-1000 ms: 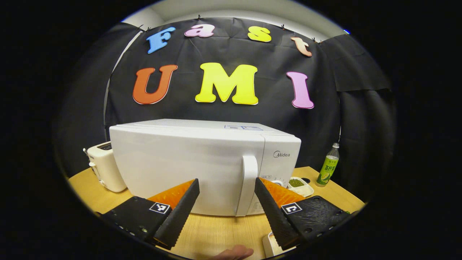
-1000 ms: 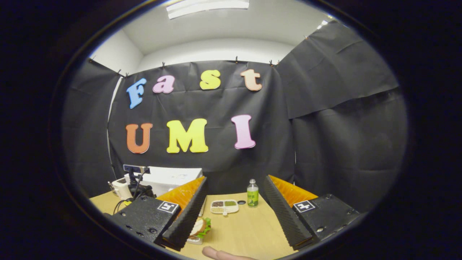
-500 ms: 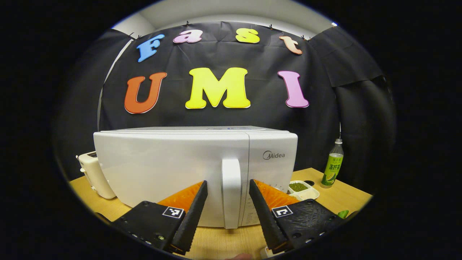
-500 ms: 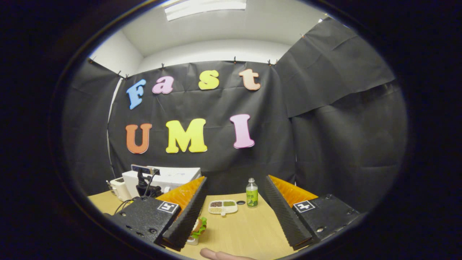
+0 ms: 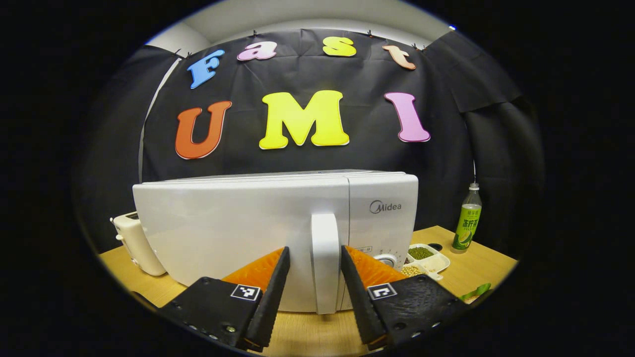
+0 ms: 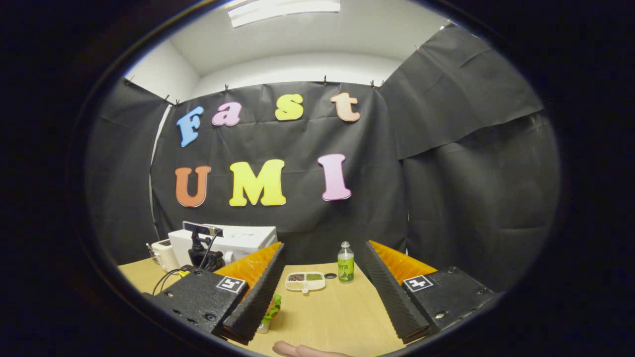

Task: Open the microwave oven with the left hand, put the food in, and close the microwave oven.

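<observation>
Straddling the microwave point(image 5: 238, 223) handle point(image 5: 325, 263) with left gripper point(image 5: 311, 297) jaws apart (not touching yet). Best to squeeze both 2 fingers square on the handle before pulling.

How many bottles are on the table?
1. A green bottle stands upright near the table's far right corner, right of the microwave oven and just behind the divided snack tray. Others could be hidden behind the microwave.
</observation>
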Motion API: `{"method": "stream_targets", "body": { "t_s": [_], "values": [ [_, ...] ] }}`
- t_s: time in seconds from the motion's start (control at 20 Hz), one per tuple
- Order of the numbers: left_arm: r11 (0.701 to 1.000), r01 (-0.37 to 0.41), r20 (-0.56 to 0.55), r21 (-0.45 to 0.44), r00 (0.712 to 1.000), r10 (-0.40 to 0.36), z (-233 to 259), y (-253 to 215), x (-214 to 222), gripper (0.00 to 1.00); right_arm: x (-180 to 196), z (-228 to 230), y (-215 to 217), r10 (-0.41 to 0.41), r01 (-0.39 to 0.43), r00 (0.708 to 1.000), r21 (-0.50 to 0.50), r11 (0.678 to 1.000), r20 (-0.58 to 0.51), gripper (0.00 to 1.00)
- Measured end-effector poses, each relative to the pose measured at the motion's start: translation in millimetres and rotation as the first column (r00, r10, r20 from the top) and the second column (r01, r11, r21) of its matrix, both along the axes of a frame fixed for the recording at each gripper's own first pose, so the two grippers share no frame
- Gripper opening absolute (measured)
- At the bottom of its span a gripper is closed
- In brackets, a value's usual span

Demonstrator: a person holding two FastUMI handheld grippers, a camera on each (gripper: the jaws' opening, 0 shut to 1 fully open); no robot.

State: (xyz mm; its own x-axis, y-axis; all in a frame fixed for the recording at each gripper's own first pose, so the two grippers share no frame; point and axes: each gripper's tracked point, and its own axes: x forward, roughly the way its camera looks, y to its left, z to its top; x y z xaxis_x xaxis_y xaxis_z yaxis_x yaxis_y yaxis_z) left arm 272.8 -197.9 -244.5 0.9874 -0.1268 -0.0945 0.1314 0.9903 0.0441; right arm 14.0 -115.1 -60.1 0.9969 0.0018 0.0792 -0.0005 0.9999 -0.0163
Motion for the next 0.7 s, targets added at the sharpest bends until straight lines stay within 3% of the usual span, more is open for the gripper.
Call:
{"method": "stream_targets", "body": {
  "t_s": [0.05, 0.1, 0.15, 0.2, 0.25, 0.4, 0.45, 0.65, 0.7],
  "values": [
    [1.000, 0.004, -0.002, -0.003, 1.000, -0.004, 0, -1, 1, 0.57, 0, 1, -1, -0.004, 0.004, 1.000, -0.003, 1.000, 0.002, 0.91],
    [1.000, 0.012, -0.011, -0.017, 1.000, -0.013, -1, -3, 0, 0.56, -1, 2, -4, -0.012, 0.012, 1.000, -0.004, 1.000, 0.003, 0.91],
    [0.997, 0.059, -0.032, -0.059, 0.998, -0.061, -3, -12, -1, 0.51, 0, 2, -4, -0.015, 0.015, 1.000, -0.004, 1.000, 0.002, 0.91],
    [0.995, 0.059, -0.045, -0.083, 0.997, -0.063, -3, -14, -5, 0.42, -1, 1, -3, -0.014, 0.014, 1.000, -0.006, 1.000, 0.001, 0.91],
    [0.994, 0.070, -0.060, -0.085, 0.995, -0.075, -4, -11, -5, 0.21, -2, 1, -1, -0.013, 0.013, 1.000, -0.007, 1.000, -0.001, 0.91],
    [0.986, 0.132, -0.077, -0.105, 0.987, -0.140, -4, -13, -8, 0.17, -7, 2, -4, -0.017, 0.017, 1.000, -0.001, 1.000, 0.003, 0.91],
    [0.986, 0.135, -0.079, -0.102, 0.987, -0.143, -4, -13, -9, 0.08, -8, 3, -5, -0.018, 0.018, 1.000, 0.002, 1.000, 0.002, 0.91],
    [0.987, 0.120, -0.067, -0.112, 0.990, -0.128, -1, -10, -24, 0.08, -13, 4, -1, -0.009, 0.009, 1.000, -0.005, 1.000, 0.002, 0.91],
    [0.986, 0.140, -0.063, -0.091, 0.987, -0.146, -4, -7, -30, 0.08, -13, 4, -1, -0.009, 0.009, 1.000, -0.009, 1.000, 0.001, 1.00]
  ]
}}
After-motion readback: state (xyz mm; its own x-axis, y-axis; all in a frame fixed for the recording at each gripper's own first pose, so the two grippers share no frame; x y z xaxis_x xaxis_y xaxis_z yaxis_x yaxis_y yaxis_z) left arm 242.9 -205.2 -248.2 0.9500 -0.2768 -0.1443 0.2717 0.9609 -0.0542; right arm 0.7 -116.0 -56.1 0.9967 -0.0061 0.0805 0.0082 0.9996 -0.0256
